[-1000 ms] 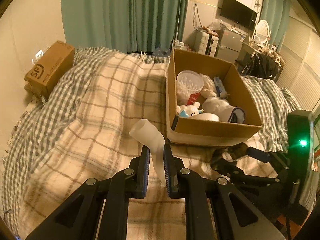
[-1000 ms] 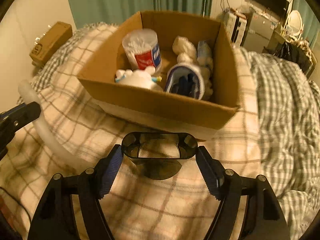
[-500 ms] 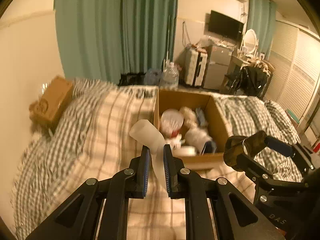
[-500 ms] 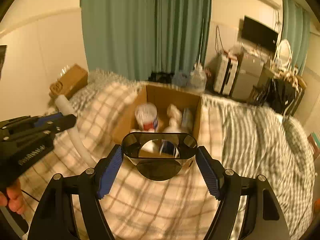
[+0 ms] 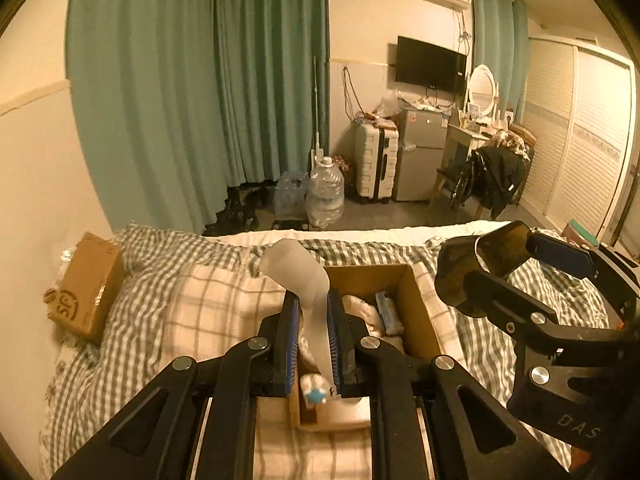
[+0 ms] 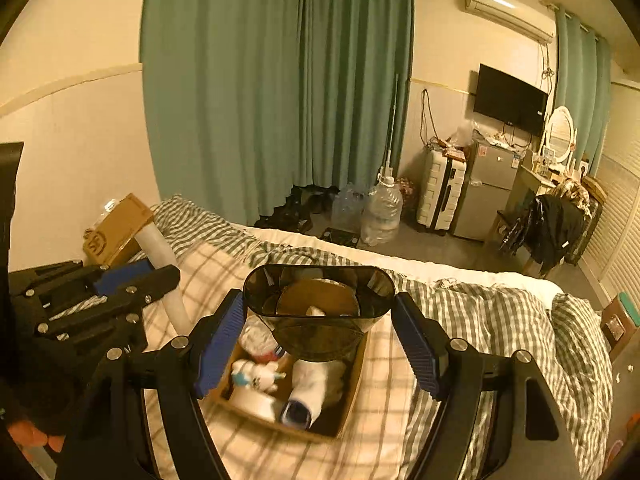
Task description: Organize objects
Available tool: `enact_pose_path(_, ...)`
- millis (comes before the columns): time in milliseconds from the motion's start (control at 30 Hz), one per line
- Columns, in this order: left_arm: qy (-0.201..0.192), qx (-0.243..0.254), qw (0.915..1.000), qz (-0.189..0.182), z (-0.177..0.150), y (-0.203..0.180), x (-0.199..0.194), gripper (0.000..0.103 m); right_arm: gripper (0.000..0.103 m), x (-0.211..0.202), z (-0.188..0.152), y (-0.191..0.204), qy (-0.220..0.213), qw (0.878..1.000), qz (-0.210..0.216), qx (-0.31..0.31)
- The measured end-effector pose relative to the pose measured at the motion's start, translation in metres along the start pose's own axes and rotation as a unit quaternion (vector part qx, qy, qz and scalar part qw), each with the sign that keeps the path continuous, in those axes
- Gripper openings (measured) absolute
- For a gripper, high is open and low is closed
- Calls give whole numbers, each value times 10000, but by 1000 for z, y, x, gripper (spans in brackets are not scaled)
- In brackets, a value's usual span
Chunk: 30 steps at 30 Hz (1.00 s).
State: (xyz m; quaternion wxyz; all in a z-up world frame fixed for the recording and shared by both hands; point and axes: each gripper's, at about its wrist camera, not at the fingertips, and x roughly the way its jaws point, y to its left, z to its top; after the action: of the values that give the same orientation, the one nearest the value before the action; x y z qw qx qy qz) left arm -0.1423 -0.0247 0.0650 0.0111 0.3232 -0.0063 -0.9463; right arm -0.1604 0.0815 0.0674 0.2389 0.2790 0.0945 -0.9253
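My left gripper (image 5: 313, 336) is shut on a frosted white bottle (image 5: 298, 276) and holds it high above the open cardboard box (image 5: 416, 308) on the bed. The bottle also shows in the right wrist view (image 6: 160, 256). My right gripper (image 6: 318, 338) is shut on a dark translucent oval cup (image 6: 320, 312), also raised above the box (image 6: 348, 396). The box holds a small white toy (image 6: 256, 374), a white roll (image 6: 316, 392) and other items. The cup appears at the right of the left wrist view (image 5: 480, 264).
The bed has a cream plaid blanket (image 5: 208, 312) over a green checked cover (image 6: 500, 320). A closed brown carton (image 5: 86, 284) lies at the bed's left edge by the wall. Beyond the bed are water jugs (image 5: 324, 196), a suitcase (image 5: 376, 168), a fridge and green curtains.
Both grippers have risen well above the bed, each still holding its object. The box now looks smaller and sits below them, and more of the room shows.
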Motion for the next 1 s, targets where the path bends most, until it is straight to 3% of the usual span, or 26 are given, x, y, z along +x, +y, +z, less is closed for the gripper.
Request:
enact_pose_path(367,607,133,9980,-123,0,-7,123,13,74,125,-21,-30,687,9967,80,422)
enact_pose_path(533,764,143,9968,-167,-5,-6,155,15,75,156,-42,-41,798,9952,146,554)
enact_pose_path(567,797,120,9966,-177,-5,-6,158,21,75,160,-45,-43,801,9950,142,581)
enact_pose_path(633,841,70,9963,-153,-6,-6,166,23,83,165,-50,-49,811,9946,110,632)
enact_pose_path(733,945,38,9954,-168,-8,-4,171,34,92,161,-52,-54,734,9949,48,691)
enact_pose_path(833,870,112,9961,-42,-8,-5,160,63,93,149,-47,-59,607,9953,-13,748)
enact_pose_path(1000,619,223,9978,109,0,-6,125,79,94,111,-33,-63,342,9962,-113,798)
